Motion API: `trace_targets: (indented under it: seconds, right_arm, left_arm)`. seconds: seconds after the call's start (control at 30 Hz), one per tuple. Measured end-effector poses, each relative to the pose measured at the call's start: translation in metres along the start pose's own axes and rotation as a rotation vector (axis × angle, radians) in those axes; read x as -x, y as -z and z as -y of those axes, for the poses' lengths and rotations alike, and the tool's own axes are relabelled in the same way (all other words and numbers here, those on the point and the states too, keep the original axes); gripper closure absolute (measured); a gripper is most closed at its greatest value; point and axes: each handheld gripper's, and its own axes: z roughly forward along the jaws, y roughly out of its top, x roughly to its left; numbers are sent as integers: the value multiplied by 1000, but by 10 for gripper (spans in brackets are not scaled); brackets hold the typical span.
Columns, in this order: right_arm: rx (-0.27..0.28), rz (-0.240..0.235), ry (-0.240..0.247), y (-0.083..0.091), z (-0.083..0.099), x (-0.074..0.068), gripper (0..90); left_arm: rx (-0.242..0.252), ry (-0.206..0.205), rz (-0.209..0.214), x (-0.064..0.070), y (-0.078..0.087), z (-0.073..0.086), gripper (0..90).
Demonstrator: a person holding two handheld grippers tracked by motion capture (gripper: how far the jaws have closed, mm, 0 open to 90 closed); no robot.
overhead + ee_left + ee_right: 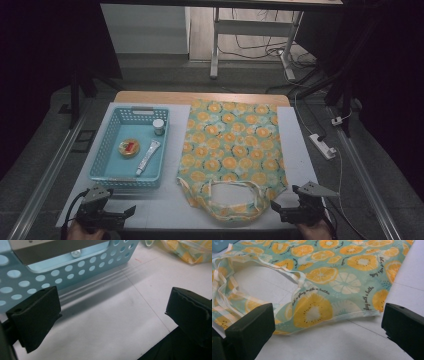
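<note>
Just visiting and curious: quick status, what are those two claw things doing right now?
Left gripper open, near the blue basket. Right gripper open, at the orange-print bag opening. Nothing held; nothing between gripper and bag.

Glossy printed bag (332,277), perforated plastic basket (102,160)

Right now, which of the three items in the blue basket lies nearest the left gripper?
The long white tube: its end reaches closest to the basket's near wall, ahead of the round yellow tin and small white-capped jar.
</note>
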Motion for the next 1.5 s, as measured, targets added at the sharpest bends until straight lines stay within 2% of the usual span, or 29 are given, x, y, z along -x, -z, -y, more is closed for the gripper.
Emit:
trace_targets:
  seconds: [0.53,1.03,1.3,1.5]
  right_arm:
    - [-23,-16,28,-2,-1,-2,0]
    - [-14,-23,42,-2,-2,-2,0]
    - [5,-41,36,1,-6,-4,0]
    - [-4,-57,39,-1,-8,-6,0]
  left_arm:
    - [-9,3,21,-2,-1,0,0]
    - [-23,-15,26,-1,-3,-1,0]
    - [-22,-12,30,-1,-3,-1,0]
    - [-22,-8,32,-2,-3,0,0]
